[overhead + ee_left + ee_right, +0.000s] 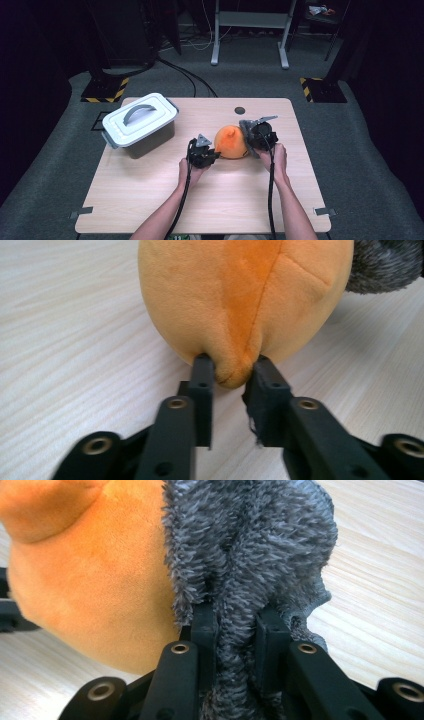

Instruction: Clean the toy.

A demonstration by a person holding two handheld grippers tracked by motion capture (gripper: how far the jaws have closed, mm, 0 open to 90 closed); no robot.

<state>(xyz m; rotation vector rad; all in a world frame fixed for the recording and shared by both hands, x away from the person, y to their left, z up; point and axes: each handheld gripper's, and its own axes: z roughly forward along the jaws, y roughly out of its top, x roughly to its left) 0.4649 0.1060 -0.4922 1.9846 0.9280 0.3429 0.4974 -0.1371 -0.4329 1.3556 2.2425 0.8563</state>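
Orange plush [231, 142] is laid on the desk [150, 190] between the two tools, with the left tool [204, 154] at its left end and the right tool [256, 136] at its right end. In the left gripper view the plush [240, 295] is seen as a rounded orange body with a darker seam down its middle, and a small fold at its lower tip is pinched between the narrow jaws of the left tool [233, 371]; the pads are pressed on that fold. A patch of grey fur [385, 265] is seen at the far side of the orange body.

In the right gripper view the grey fur [250, 545] is gripped by the right tool [236, 614]: a thick strand of it is squeezed between the nearly shut jaws and runs down between them, while the orange body [95, 595] is seen just to the left of the jaws.

Each tool is held by one hand, the left hand [189, 169] and the right hand [277, 161], and a black cable is trailed from each toward the near edge of the desk.

Well to the left of the left tool, a white lidded box [140, 120] with a grey handle is set on the far left part of the desk. Beyond the right tool, a small dark round spot [240, 110] is seen in the desk near its far edge.
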